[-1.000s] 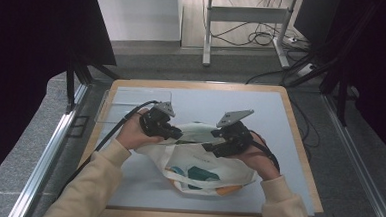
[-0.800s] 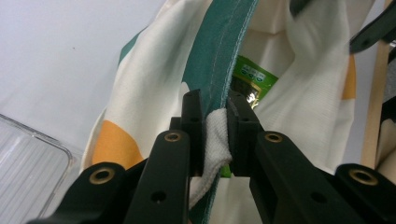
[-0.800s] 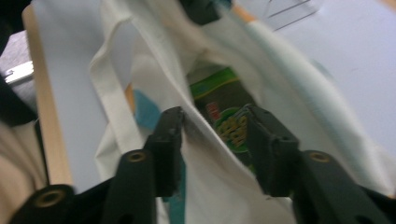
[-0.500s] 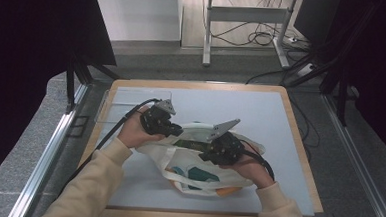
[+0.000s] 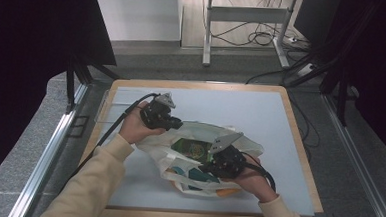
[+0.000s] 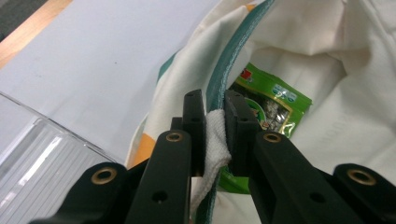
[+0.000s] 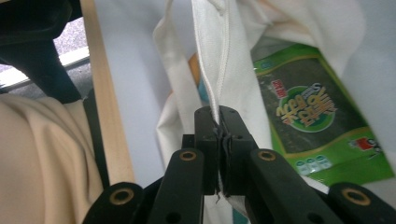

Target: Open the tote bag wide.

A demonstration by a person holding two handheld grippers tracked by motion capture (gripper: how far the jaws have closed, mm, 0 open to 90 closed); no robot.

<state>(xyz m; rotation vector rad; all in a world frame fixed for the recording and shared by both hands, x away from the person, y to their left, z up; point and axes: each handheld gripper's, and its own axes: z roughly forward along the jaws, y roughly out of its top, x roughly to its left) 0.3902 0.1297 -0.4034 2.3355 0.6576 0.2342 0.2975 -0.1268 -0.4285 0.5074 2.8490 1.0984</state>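
Observation:
A white cloth bag (image 5: pixel 239 146) with teal and orange print lies mid-table, its mouth held apart. Inside lies a green snack packet (image 5: pixel 193 148), seen in the left gripper view (image 6: pixel 268 105) and the right gripper view (image 7: pixel 310 114) too. My left gripper (image 5: pixel 176 122) is at the bag's far left rim, shut on the teal-trimmed cloth edge (image 6: pixel 215 135). My right gripper (image 5: pixel 207 165) is at the near rim, shut on the bag's zipper edge (image 7: pixel 218 126), which runs up from the jaws.
A clear plastic tray (image 5: pixel 112 107) sits at the table's back left, close to the left hand, with its ribbed corner (image 6: pixel 37 144) in the left gripper view. The wooden table edge (image 7: pixel 105 107) and a beige sleeve (image 7: pixel 42 158) lie left of the right jaws.
My right gripper has drawn the near rim toward the person and slightly left, widening the bag's mouth so the green packet shows. The left gripper has held its grip, barely shifting.

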